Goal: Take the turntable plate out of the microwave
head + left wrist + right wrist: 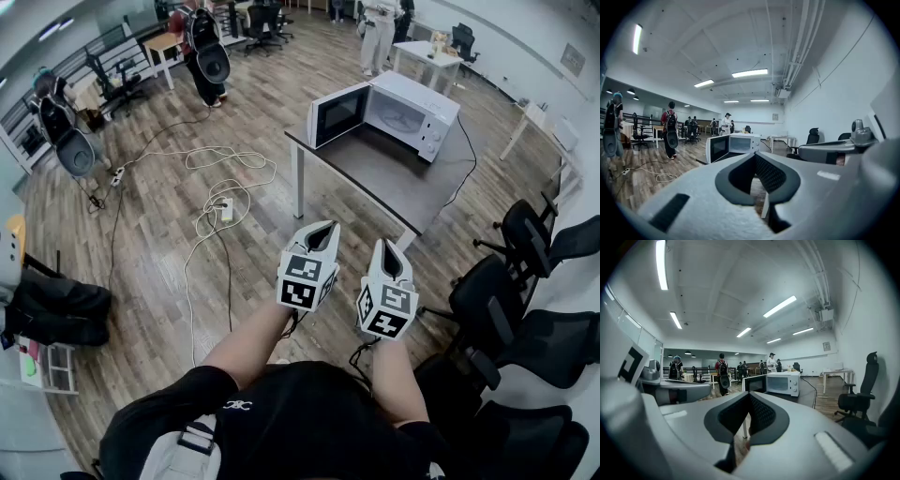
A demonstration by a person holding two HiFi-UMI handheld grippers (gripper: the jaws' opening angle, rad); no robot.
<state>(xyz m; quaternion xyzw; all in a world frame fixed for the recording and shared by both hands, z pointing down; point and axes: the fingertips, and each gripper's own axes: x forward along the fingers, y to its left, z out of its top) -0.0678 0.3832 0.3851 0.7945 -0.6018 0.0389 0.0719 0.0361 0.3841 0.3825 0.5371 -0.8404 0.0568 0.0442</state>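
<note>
You are holding the left gripper (328, 228) and right gripper (384, 246) with fingers together and empty, well short of the table (375, 178). Cables (225, 192) are trailing across the floor at left; chairs (487, 300) are crowding the right. The microwave (417, 94), its door (337, 112) open, is holding the turntable plate (400, 119), only faintly visible.

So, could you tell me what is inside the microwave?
The microwave stands with its door open, showing a pale cavity; from this far, whether the turntable plate lies inside cannot be told.
</note>
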